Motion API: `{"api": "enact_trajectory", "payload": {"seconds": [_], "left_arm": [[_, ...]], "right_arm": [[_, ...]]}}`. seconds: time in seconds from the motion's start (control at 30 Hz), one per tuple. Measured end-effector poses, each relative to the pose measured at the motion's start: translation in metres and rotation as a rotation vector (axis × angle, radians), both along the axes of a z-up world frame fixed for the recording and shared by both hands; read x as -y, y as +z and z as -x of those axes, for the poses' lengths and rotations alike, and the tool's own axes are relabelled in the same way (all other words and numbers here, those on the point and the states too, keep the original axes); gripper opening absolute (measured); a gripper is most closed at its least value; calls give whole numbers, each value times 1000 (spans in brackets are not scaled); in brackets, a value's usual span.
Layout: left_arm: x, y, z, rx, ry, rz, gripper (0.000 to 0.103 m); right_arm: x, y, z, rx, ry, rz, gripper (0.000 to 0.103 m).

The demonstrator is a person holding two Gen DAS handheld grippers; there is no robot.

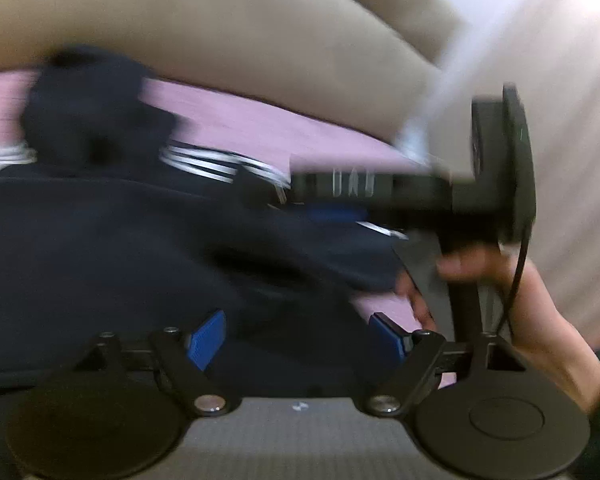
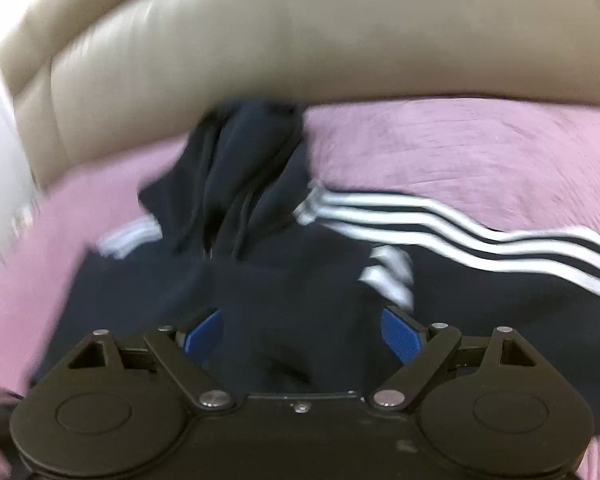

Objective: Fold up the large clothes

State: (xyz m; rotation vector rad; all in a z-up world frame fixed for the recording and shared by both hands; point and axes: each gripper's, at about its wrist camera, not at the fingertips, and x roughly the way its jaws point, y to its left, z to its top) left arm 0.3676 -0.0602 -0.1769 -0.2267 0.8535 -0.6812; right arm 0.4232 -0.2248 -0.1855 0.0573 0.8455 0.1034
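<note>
A dark navy hoodie (image 2: 284,280) with white stripes on its sleeves (image 2: 460,228) lies spread on a pink bed cover (image 2: 460,152); its hood is bunched toward the headboard. My right gripper (image 2: 300,336) is open just above the hoodie's body, blue pads (image 2: 402,334) wide apart. My left gripper (image 1: 296,340) is open over the same hoodie (image 1: 120,248) near its edge. The right gripper's body (image 1: 412,192) shows side-on in the left wrist view, held by a hand (image 1: 500,280). Both views are blurred by motion.
A beige padded headboard (image 2: 300,40) runs behind the bed. A white wall (image 1: 560,100) stands at the side. Pink cover (image 1: 260,124) shows around the hoodie.
</note>
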Motion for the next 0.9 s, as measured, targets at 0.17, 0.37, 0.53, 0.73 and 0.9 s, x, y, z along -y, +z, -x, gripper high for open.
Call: {"api": "enact_trajectory", "payload": {"seconds": [0.17,0.37,0.53,0.73,0.9], "left_arm": [[-54,7,-19,-10,256,-71,81],[-102,6,-41,12,435,-112,82],[-108,-12,-59,-42,461,-194,83],[-72,-19,-52,-45,368,-243,89],[-44,-36,-52,-121,299,-305,103]], "right_arm": [[-7,-16,-2,40,-91,137,18],[105,39,80,313,-287,-320,67],[167,34,103,225,-504,-307,103],[118,23,71,128,-152,-231,103],[62,-37,29,-55,-23,41,103]]}}
